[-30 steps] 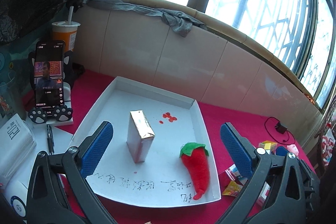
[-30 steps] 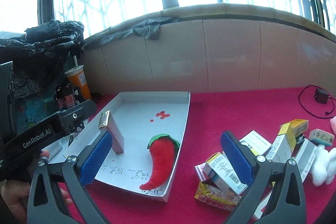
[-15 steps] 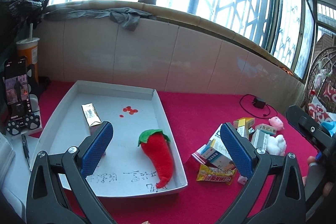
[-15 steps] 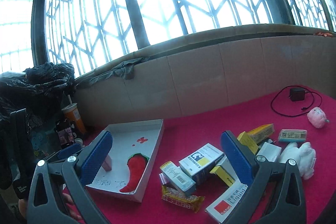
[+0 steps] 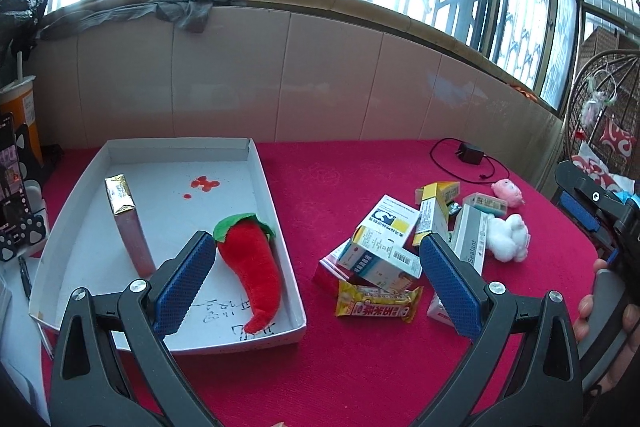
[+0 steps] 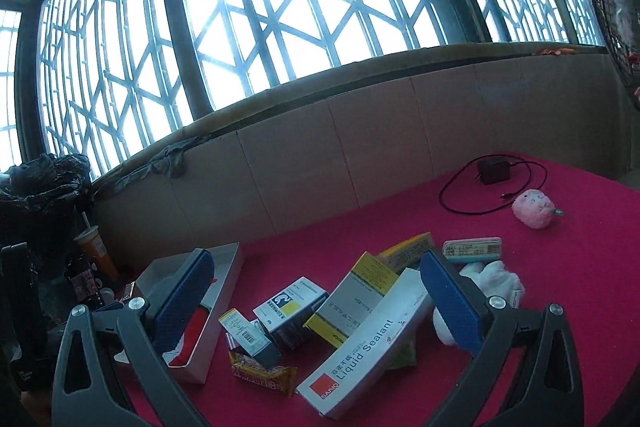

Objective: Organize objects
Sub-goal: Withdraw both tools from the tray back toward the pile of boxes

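A white cardboard tray (image 5: 276, 211) on the red cloth holds a red plush chili (image 5: 256, 263) and an upright gold-topped box (image 5: 126, 223). Right of it lies a heap of small cartons (image 5: 384, 251) with a yellow snack packet (image 5: 376, 303) in front. My left gripper (image 5: 316, 287) is open above the tray's right edge, empty. In the right wrist view my right gripper (image 6: 316, 303) is open over the heap, above a white Liquid Sealant box (image 6: 368, 351). A white plush (image 6: 496, 283) and a pink plush (image 6: 534, 209) lie to the right.
A black charger and cable (image 5: 470, 157) lie at the back right. A phone on a stand (image 5: 12, 187) and an orange cup (image 5: 20, 115) are at far left. A tiled wall (image 5: 320, 75) under windows closes off the back. A hand (image 5: 612, 327) holds the right tool.
Both grippers swung to the right, away from the tray toward the heap of cartons. The tray has slid to the left in both views. Both stayed open and empty.
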The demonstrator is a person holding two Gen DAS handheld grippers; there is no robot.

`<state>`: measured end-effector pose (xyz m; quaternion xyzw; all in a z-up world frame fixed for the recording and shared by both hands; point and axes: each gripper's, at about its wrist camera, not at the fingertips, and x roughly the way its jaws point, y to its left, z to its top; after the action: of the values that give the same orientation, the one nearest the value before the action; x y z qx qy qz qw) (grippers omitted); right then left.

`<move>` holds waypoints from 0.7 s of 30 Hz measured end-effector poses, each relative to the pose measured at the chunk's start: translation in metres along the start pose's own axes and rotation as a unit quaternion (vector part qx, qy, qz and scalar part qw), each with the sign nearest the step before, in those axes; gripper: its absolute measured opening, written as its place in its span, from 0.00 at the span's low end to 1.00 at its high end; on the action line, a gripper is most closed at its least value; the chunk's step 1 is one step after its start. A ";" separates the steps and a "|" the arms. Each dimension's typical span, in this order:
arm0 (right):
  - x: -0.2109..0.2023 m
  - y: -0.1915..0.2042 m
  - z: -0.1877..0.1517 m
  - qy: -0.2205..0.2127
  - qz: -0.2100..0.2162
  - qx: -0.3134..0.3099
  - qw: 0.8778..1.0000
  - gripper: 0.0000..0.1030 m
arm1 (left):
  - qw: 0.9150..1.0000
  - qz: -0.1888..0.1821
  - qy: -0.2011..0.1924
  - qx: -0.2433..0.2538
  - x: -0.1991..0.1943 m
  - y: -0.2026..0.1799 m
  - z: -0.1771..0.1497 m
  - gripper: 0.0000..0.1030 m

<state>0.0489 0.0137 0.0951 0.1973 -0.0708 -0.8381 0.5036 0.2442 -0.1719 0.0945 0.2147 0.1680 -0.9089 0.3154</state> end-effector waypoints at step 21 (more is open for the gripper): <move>0.007 -0.099 -0.024 0.128 -0.006 0.105 0.986 1.00 | 0.992 -0.073 0.092 0.048 0.037 -0.047 -0.020 1.00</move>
<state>-0.0245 0.0573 0.0399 0.3548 -0.0925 -0.7968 0.4803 0.1936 -0.1470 0.0674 0.2994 0.1675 -0.9130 0.2210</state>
